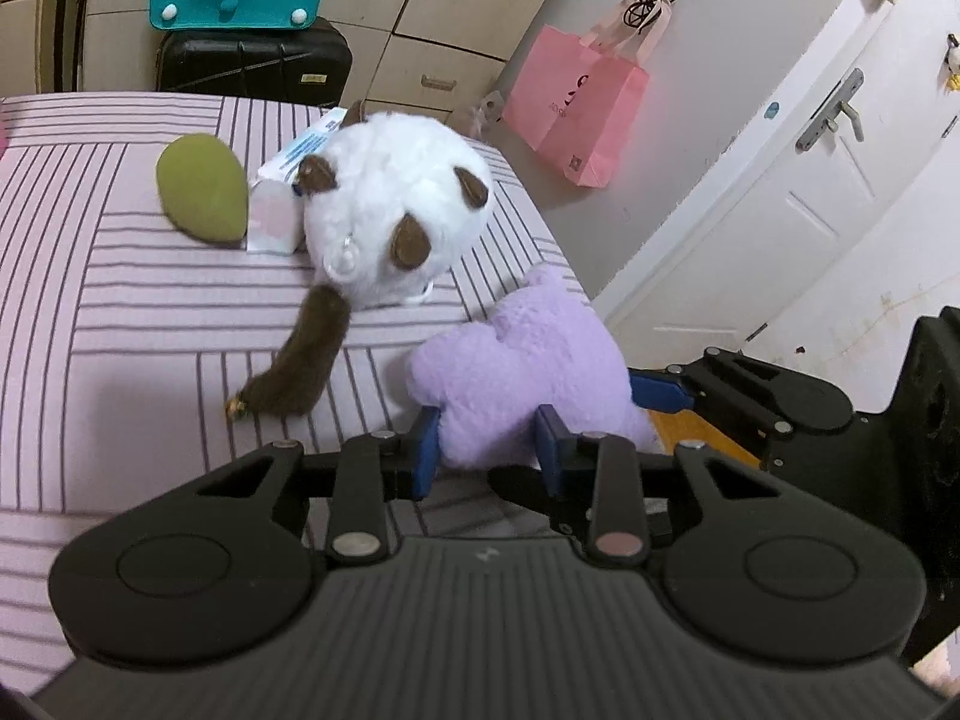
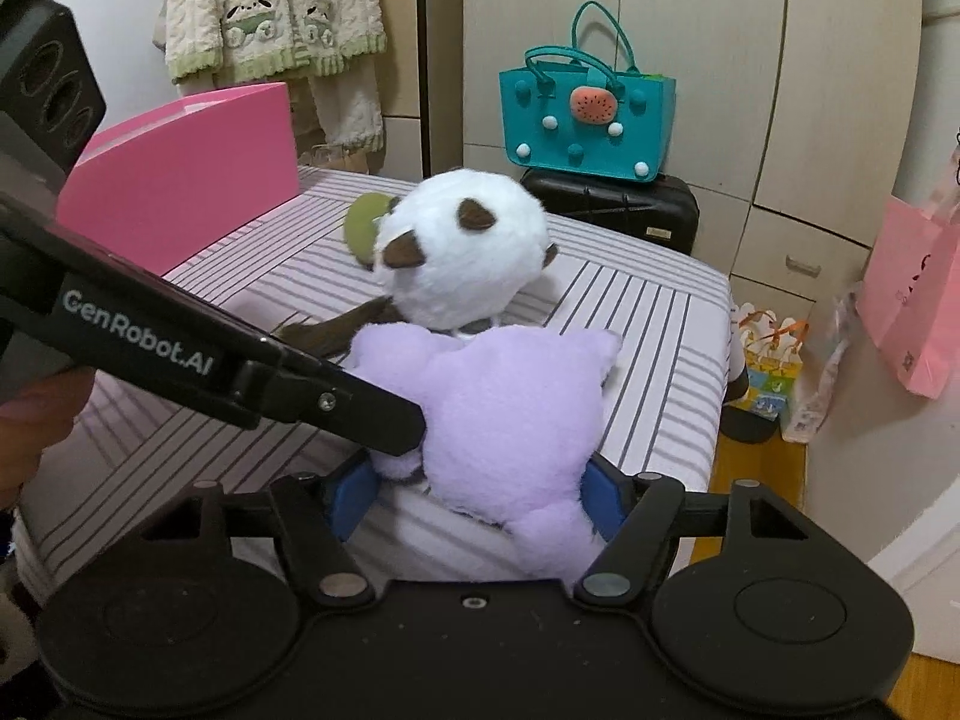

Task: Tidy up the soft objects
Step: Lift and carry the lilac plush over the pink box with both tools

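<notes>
Left hand-held gripper [image 1: 489,450] angled down, clamped on purple plush [image 1: 510,372] at striped bed [image 1: 120,312] edge, right hand-held gripper [image 2: 480,495] angled down, blue pads [image 2: 351,498] straddling it, contact unclear, white plush [image 1: 390,204] behind.

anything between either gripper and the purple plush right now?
Nothing visible. The left gripper is shut on a lobe of the purple plush toy. The plush body sits between the right gripper's fingers; whether its pads press on it cannot be told. The white plush lies behind, clear of both.
</notes>
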